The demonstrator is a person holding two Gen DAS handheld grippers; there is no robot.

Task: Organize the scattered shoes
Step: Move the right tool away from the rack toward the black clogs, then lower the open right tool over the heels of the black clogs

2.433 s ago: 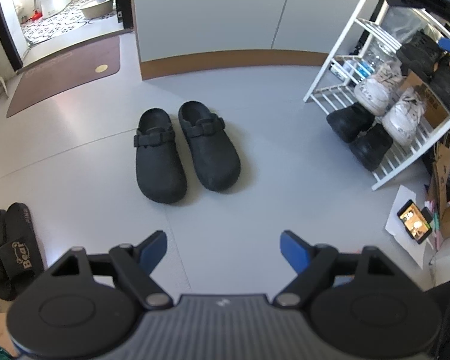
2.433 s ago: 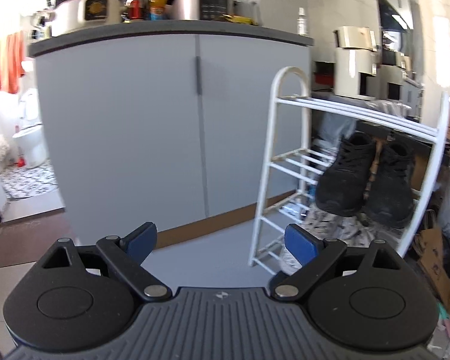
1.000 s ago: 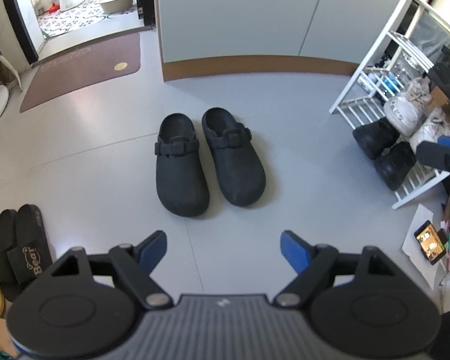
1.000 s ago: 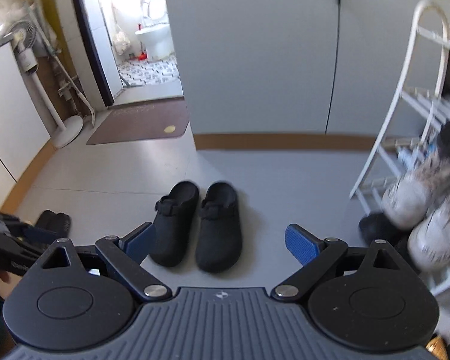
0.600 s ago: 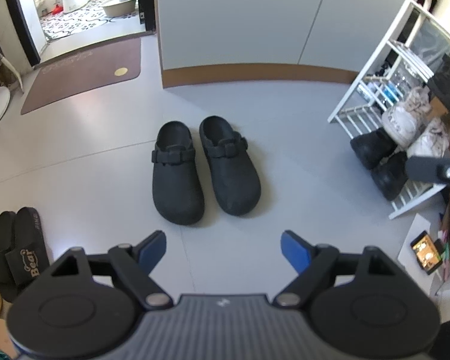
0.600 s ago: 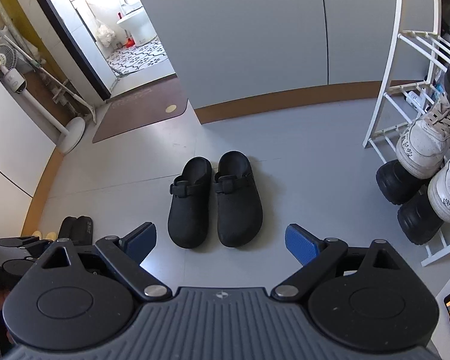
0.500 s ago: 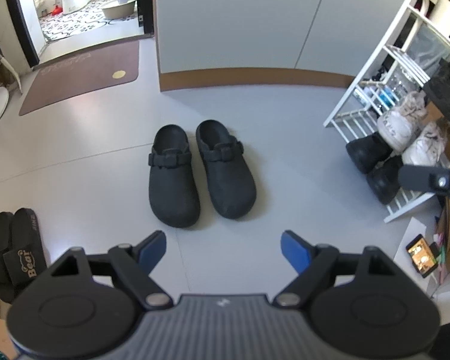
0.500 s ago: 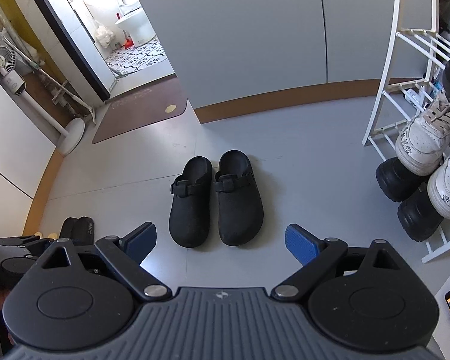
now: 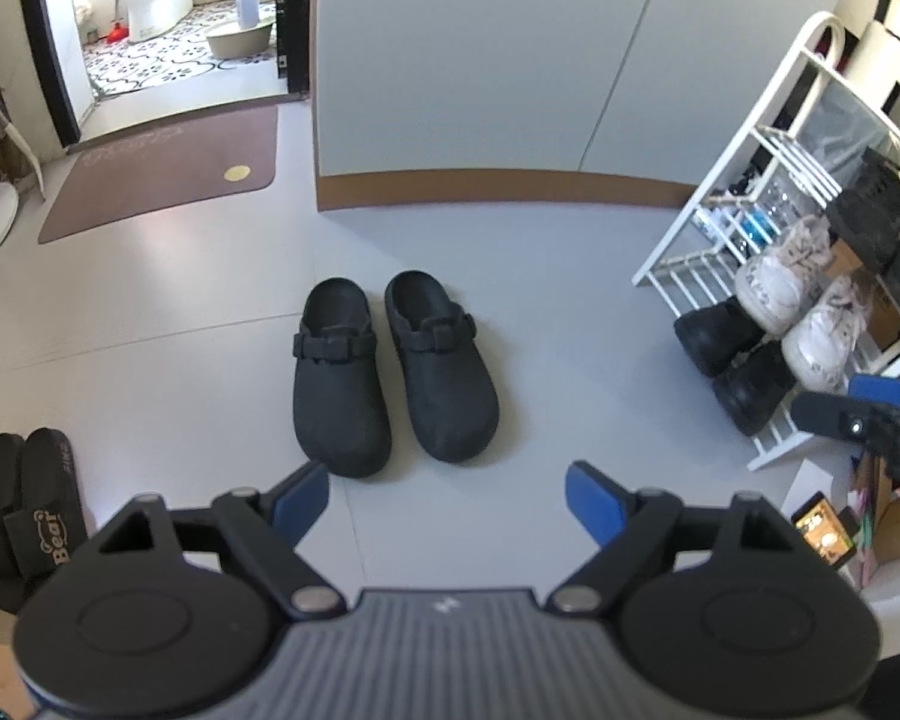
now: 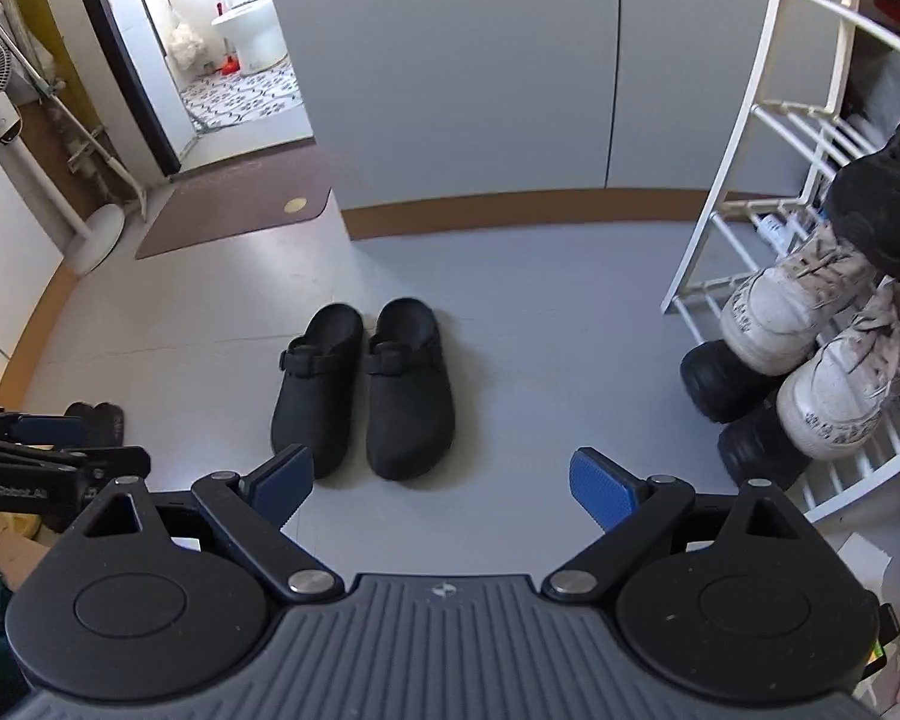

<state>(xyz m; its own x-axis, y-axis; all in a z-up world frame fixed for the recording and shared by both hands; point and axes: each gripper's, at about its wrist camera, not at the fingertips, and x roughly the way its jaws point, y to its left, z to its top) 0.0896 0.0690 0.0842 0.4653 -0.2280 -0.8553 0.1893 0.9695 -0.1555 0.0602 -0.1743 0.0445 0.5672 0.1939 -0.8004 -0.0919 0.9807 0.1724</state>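
1. Grey floor (image 9: 540, 252), hallway by a bathroom door; black clogs (image 9: 390, 372) sit paired mid-floor, toes toward me, well short of the white shoe rack (image 9: 768, 192).
2. My left tool (image 9: 447, 501) and right tool (image 10: 441, 483) both gape wide, nothing held, both above the floor.
3. Risk: one tool pinching both clogs together, one drops.
4. Risk: smooth rounded toe slips; the strap looks safer.
5. Rack crowded with sneakers (image 10: 810, 324); pushing in could knock them.
6. Black slippers (image 9: 24, 504) at far left are easy to miss.
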